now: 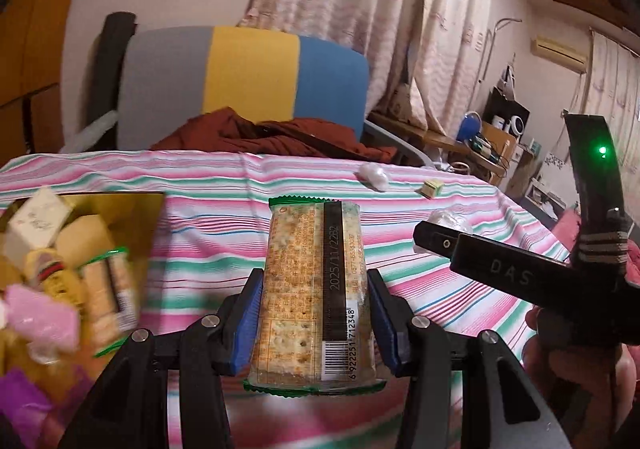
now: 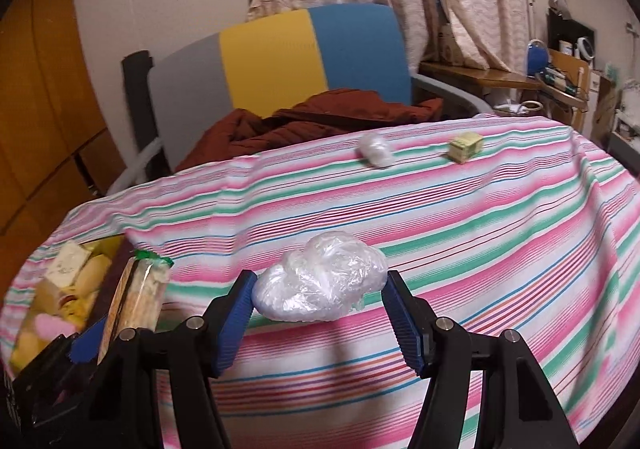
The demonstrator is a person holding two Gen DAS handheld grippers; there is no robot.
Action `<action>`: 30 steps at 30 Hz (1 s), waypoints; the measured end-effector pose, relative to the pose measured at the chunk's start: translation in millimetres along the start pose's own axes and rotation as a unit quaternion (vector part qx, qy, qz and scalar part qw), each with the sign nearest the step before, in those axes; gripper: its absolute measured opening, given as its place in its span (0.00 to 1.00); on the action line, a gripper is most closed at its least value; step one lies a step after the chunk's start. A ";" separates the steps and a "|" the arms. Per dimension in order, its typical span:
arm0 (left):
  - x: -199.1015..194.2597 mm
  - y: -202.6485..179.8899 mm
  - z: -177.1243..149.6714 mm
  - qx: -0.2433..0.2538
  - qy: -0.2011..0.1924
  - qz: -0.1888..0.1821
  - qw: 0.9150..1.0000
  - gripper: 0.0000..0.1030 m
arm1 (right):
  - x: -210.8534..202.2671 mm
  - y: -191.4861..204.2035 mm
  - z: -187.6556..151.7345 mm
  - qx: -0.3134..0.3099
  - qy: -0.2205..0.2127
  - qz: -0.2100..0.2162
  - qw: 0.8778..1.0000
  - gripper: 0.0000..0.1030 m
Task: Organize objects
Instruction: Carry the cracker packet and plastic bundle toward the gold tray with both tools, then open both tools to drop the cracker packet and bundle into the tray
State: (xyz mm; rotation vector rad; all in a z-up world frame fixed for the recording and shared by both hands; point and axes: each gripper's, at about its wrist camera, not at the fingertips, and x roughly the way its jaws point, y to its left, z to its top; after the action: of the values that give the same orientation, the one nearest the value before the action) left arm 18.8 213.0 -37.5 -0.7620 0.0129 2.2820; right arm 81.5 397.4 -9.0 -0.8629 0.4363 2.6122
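A long packet of crackers with green sealed ends stands upright between the blue pads of my left gripper, which is shut on it above the striped tablecloth. The same packet shows at the lower left of the right wrist view. My right gripper is shut on a crumpled clear plastic bag, which stays sharp while the cloth under it blurs. In the left wrist view that gripper reaches in from the right with the bag at its tip.
A gold-lined box of several snacks sits at the left, with the box also in the right wrist view. Far across the cloth lie a white wad and a small yellow-green carton. Behind stands a chair with a red jacket.
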 end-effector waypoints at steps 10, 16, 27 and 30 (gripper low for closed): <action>-53.8 45.8 -11.2 -0.023 -0.010 0.043 0.999 0.48 | -11.6 78.0 -11.7 -0.047 0.007 0.078 0.996 0.63; -81.3 79.1 -17.0 -0.054 -0.017 0.073 0.996 0.48 | -10.1 122.2 -24.9 -0.077 0.029 0.120 0.989 0.63; -113.4 149.4 -13.1 -0.109 -0.033 0.150 0.982 0.48 | -14.3 189.2 -45.6 -0.136 0.059 0.194 0.970 0.65; -118.2 169.9 -12.7 -0.125 -0.031 0.167 0.977 0.48 | -12.4 205.8 -52.6 -0.153 0.069 0.203 0.965 0.65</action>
State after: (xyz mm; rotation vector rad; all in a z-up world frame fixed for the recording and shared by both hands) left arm -16.2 9.3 -20.3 -0.8692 -0.1933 2.6617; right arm 30.8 190.7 -5.4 -1.1662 0.2706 3.0631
